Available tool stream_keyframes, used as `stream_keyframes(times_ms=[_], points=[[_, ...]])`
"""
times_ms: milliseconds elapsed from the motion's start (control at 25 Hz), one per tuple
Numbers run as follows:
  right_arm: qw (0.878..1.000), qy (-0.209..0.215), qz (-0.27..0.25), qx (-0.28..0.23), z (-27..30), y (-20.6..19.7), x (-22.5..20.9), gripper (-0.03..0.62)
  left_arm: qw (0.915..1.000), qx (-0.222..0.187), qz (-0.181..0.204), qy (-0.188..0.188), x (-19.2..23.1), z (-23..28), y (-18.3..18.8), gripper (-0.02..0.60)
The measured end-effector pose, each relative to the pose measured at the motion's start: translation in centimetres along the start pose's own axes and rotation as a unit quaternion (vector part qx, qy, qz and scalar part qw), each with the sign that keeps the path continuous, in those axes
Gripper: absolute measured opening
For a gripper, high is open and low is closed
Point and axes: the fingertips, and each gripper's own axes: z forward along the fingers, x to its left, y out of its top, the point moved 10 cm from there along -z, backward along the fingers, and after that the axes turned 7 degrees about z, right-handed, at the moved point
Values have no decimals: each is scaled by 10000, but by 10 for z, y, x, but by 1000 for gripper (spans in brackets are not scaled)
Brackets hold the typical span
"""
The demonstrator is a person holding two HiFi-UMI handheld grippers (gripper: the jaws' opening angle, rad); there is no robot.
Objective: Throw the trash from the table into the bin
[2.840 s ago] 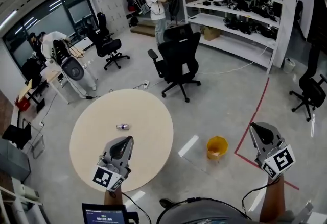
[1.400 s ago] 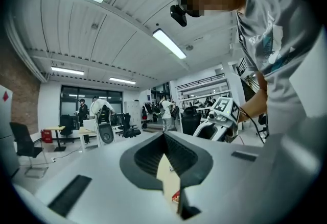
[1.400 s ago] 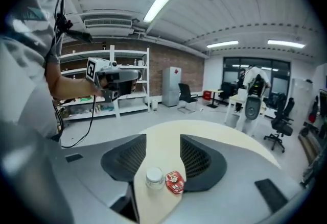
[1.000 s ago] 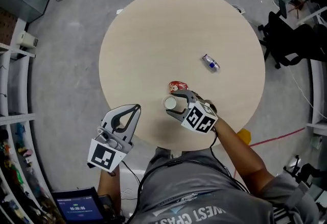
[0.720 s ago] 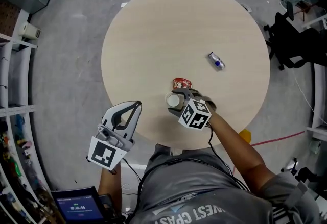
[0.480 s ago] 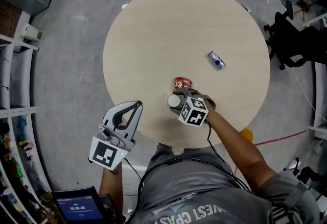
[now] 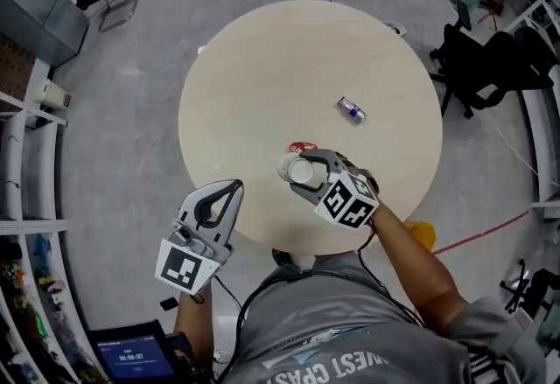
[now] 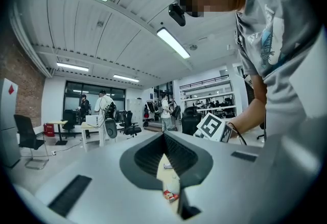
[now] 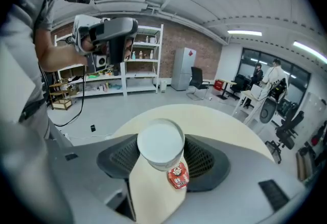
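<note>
At lower left, the left gripper (image 7: 234, 188) hangs off the edge of the round table (image 7: 262, 67), jaws together and empty. At centre, the right gripper (image 7: 304, 174), its jaws having just eased a little wider, clamps a white cup (image 9: 161, 141) upright between them, just below a red packet (image 7: 304, 147). A small can (image 7: 351, 109) lies further right. The yellow bin (image 7: 423, 235) peeks out at lower right, past the right forearm; the cup likely swings down-right, off the table.
</note>
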Motion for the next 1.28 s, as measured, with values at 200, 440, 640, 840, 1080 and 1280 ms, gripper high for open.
stream_keyframes(times_ms=[200,440,640,840,1080,1280], points=[[9963,-624,225,-545,-59,21,8,268,9986,-364,211,-307,-7,5,17,43],[9816,-1328,646,-1211,-138,46,54,268,9920,-806,472,-851,-27,-12,58,43],[9636,-1835,1028,-1650,-200,49,88,268,9858,-955,547,-1268,-51,-24,83,43],[9388,-2793,1087,-1698,-272,50,125,270,9718,-1287,651,-1863,-68,-17,102,43],[9005,-3761,1351,-1715,-345,4,149,268,9502,-1498,889,-2583,-112,22,107,43],[8669,-4410,1658,-1627,-404,-51,158,270,9313,-1558,1014,-3131,-161,68,111,43]])
